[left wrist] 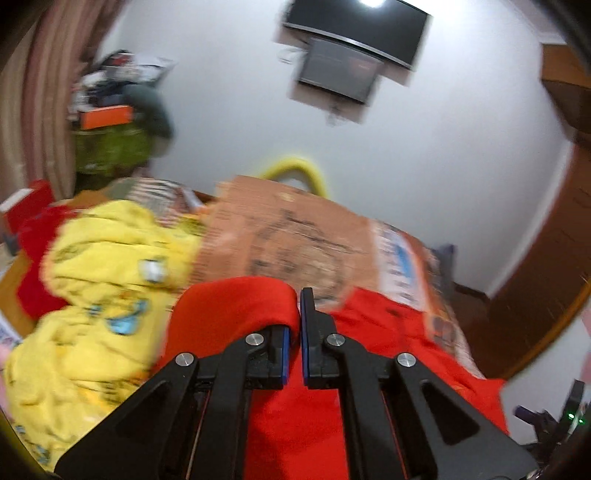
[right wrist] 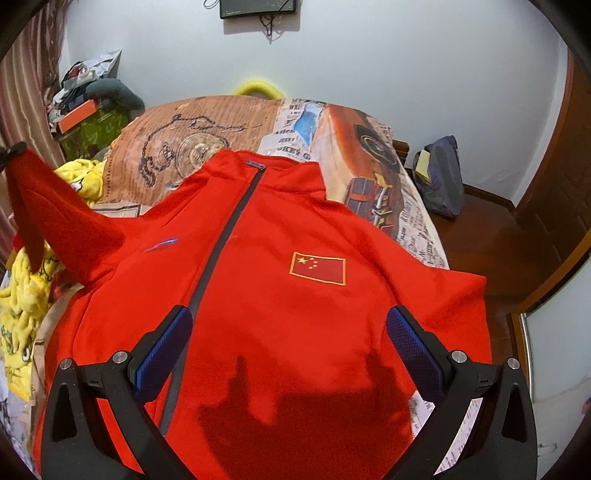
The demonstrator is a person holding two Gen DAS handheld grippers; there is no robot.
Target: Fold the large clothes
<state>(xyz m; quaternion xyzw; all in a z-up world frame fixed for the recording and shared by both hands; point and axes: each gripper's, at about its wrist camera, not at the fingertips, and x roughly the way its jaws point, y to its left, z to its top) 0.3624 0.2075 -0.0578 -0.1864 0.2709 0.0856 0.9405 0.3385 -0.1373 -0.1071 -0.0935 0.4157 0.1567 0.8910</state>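
Covering the bed (right wrist: 207, 122) is a printed spread with a chain-and-watch drawing, newsprint and an orange car. The bed stands against a white wall (right wrist: 406, 55), where a dark screen (right wrist: 258, 7) hangs. A striped curtain (right wrist: 22, 92) falls at the left, beside a cluttered pile with an orange box (right wrist: 75, 116). A wooden door (right wrist: 565, 184) stands at the right, and a dark blue bag (right wrist: 443, 177) leans on the wooden floor near the bed's far corner. A yellow printed garment (left wrist: 103, 266) lies bunched on the bed's left side.

A red jacket (right wrist: 295, 295) lies face up on the bed, collar toward the wall, zip closed with a grey strip down the middle. A flag badge (right wrist: 318, 267) sits on the chest at the right, a small blue logo (right wrist: 160, 245) at the left. The body lies fairly flat; its right sleeve hangs toward the bed's edge.

The left gripper (left wrist: 299, 328) is closed tight on the red cloth of the other sleeve (right wrist: 55, 206), which stands lifted off the bed at the left. The left view is blurred.

The right gripper (right wrist: 288, 343) hangs over the jacket's lower front with its jaws spread wide and nothing between them; its shadow falls on the cloth.
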